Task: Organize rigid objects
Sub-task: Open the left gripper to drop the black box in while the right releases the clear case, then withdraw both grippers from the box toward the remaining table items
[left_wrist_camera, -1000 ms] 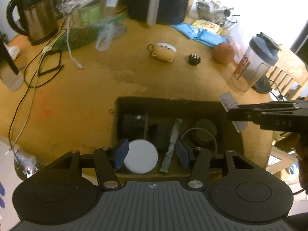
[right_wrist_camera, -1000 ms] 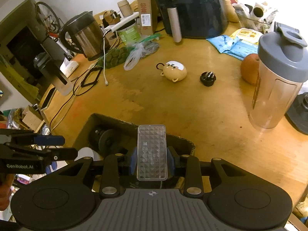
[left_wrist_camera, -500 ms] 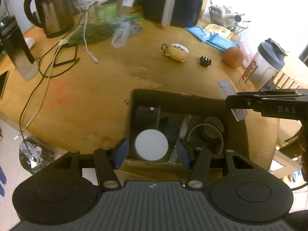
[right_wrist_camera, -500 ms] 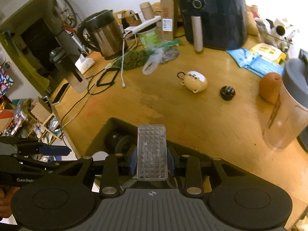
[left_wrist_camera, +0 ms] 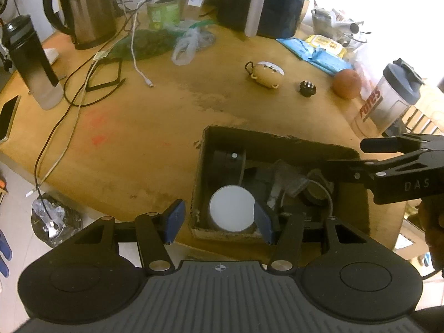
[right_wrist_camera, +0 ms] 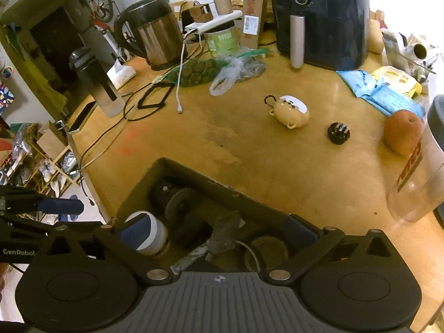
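An open cardboard box (left_wrist_camera: 277,138) (right_wrist_camera: 208,179) sits at the table's near edge and holds several dark items and a white-topped cylinder (left_wrist_camera: 231,208) (right_wrist_camera: 147,233). A clear faceted case (left_wrist_camera: 288,179) (right_wrist_camera: 224,226) lies tilted inside it, blurred. My right gripper (right_wrist_camera: 217,230) (left_wrist_camera: 349,155) hangs over the box; its jaws are opening wide with nothing between them. My left gripper (left_wrist_camera: 219,219) (right_wrist_camera: 88,216) hovers open above the box's near-left corner and holds nothing. Farther back on the table rest a tan bear-shaped pouch (left_wrist_camera: 266,73) (right_wrist_camera: 291,111) and a small black knob (left_wrist_camera: 307,88) (right_wrist_camera: 338,133).
An orange fruit (right_wrist_camera: 402,133) and a shaker bottle (left_wrist_camera: 388,100) stand at the right. A kettle (left_wrist_camera: 88,14), a black air fryer (left_wrist_camera: 260,0), a dark tumbler (left_wrist_camera: 36,63), cables (left_wrist_camera: 83,88) and bags (left_wrist_camera: 191,41) crowd the back and left. Bare wood lies beyond the box.
The right gripper let go of the clear case, which dropped into the box, and its jaws swung wide. Both views shifted a little to the right across the table.
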### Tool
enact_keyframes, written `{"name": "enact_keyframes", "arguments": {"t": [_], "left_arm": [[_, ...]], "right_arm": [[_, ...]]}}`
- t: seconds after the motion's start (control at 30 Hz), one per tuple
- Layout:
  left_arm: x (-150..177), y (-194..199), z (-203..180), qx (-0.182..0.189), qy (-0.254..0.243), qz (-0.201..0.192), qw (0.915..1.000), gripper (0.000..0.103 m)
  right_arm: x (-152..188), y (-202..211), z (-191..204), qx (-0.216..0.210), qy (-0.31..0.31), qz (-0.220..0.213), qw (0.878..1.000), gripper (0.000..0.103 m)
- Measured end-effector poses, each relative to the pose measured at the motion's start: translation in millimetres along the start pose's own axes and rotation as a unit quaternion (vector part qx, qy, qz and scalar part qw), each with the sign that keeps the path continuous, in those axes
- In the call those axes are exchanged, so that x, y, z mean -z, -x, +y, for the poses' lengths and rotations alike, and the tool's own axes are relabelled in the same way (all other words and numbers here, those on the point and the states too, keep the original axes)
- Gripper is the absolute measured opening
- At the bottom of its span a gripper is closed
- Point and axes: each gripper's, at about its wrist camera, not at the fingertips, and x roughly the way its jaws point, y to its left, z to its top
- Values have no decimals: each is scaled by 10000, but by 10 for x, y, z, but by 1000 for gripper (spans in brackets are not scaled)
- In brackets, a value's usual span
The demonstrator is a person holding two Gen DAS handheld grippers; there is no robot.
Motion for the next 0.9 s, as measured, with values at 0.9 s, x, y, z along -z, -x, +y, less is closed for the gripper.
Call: {"name": "enact_keyframes", "arguments": {"t": [0.9], "left_arm": [[-607,-428,-343,576,-1101,61,9922,54]], "right_arm": [[63,97,-575,699,-1071,-137,9917,103]]}}
